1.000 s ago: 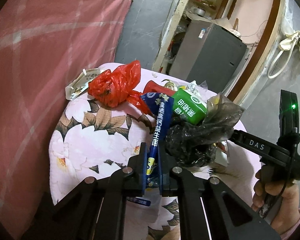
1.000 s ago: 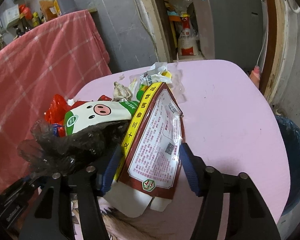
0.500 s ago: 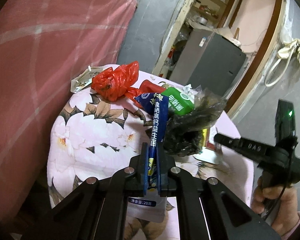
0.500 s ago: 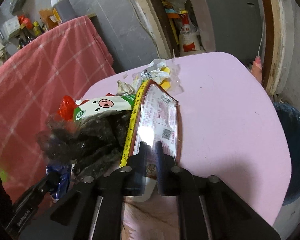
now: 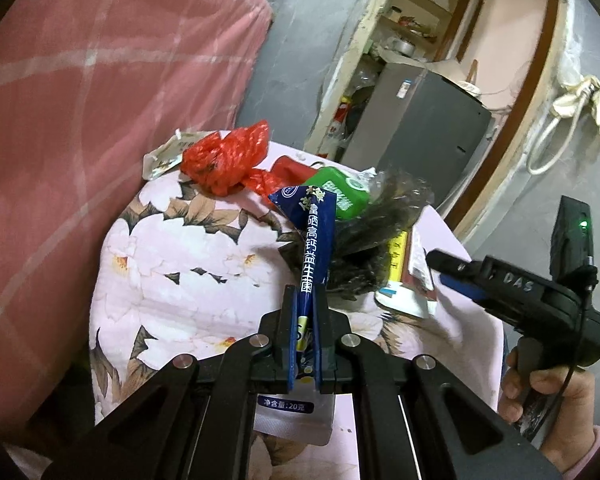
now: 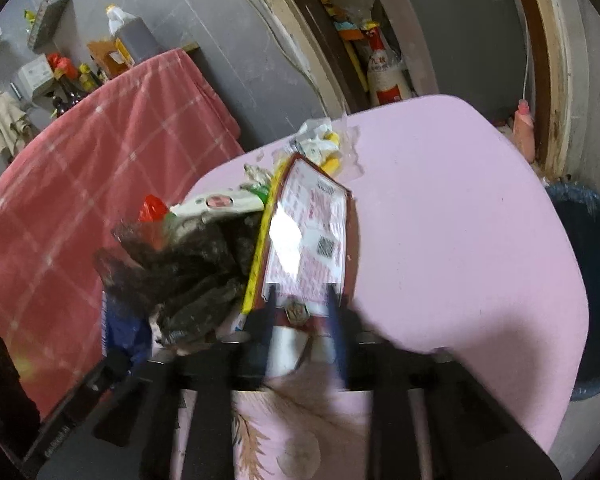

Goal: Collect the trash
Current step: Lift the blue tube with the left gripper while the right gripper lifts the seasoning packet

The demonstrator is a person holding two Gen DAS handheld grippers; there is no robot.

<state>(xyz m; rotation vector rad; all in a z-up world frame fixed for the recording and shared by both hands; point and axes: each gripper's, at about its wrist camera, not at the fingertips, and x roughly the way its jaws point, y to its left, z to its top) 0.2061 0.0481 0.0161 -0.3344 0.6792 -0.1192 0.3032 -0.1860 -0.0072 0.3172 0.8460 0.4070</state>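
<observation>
1. Trash pile sits mid-frame on the flowered counter (image 5: 168, 264): red bag (image 5: 228, 156), green carton (image 5: 340, 192), crumpled black bag (image 5: 364, 240).
2. Left gripper (image 5: 305, 312) is clamped on a blue sachet (image 5: 314, 240), which stands upright between the jaws at lower centre.
3. Right gripper (image 6: 300, 304), blurred, has its jaws parted either side of a red-bordered printed pouch (image 6: 308, 248); contact with it cannot be told.
4. Blue bin (image 6: 592, 280) stands at the right edge, beside the counter.

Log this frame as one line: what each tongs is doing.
left tongs: shut on blue sachet | right tongs: open around maroon seasoning packet | table: litter remains
</observation>
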